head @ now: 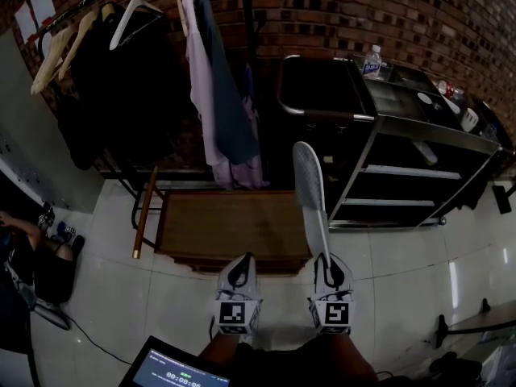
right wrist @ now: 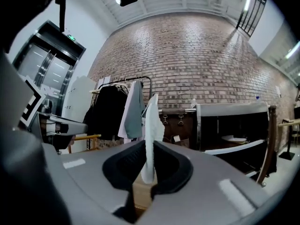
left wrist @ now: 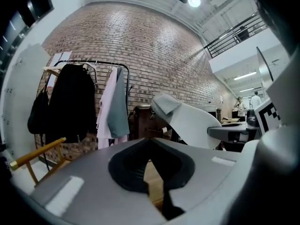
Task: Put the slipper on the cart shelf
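Observation:
My right gripper [head: 326,262] is shut on the heel end of a white slipper [head: 310,190], which sticks forward and upward, edge on. In the right gripper view the slipper [right wrist: 151,135] stands thin and upright between the jaws of the right gripper [right wrist: 147,175]. The black cart [head: 379,119] with white shelves [head: 395,170] stands ahead and to the right, against the brick wall; the slipper's toe overlaps the cart's left side in the head view. My left gripper [head: 239,264] hovers beside the right one, shut and empty. The left gripper view also catches the slipper [left wrist: 190,123].
A low wooden bench [head: 230,224] lies just ahead of both grippers. Behind it a clothes rack [head: 201,79] holds hanging garments. A water bottle [head: 372,61] and small items sit on the cart top. A seated person's legs [head: 36,252] show at the far left. A screen [head: 173,369] is at the bottom.

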{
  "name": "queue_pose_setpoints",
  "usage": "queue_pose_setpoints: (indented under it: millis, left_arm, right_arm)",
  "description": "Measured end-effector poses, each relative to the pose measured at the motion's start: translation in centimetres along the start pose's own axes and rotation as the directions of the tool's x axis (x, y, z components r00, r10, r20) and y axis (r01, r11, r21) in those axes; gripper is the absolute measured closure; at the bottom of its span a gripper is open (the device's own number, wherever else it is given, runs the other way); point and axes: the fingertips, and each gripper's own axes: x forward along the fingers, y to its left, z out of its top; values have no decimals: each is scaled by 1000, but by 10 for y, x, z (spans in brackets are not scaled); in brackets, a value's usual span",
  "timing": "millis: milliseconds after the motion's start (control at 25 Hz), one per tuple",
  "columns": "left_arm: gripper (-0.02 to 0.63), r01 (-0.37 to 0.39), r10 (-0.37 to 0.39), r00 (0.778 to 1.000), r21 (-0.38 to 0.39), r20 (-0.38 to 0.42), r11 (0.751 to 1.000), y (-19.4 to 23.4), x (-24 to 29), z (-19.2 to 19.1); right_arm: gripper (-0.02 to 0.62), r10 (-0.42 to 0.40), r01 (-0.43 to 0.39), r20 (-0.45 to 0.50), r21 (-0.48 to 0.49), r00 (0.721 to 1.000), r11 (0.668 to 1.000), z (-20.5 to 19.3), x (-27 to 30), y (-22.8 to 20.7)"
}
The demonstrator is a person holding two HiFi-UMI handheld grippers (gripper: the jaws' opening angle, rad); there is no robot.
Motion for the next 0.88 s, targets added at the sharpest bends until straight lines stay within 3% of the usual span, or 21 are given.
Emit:
queue_pose_setpoints:
  millis: [280,480,640,880]
  left_arm:
    - [591,17,-17,1000,-8,-3,1000,-65,52,19]
    - [591,86,-86,996,-12,-14,996,-137,101,15]
    - [591,139,-139,990,-14,-32,990,-193,135,13]
    - [591,136,-136,989,-3,-54,991,-243,180,10]
  right_arm:
    - [558,-50,50,-67,0,996,999,-16,-9,-91]
    - [558,-106,102,-143,-35,984,994,-50,-21,-189]
    - [558,-147,133,-153,-96,977,986,-46,-18,-263]
    - [558,-154,146,-188,-54,970,988,-71,-8,-338]
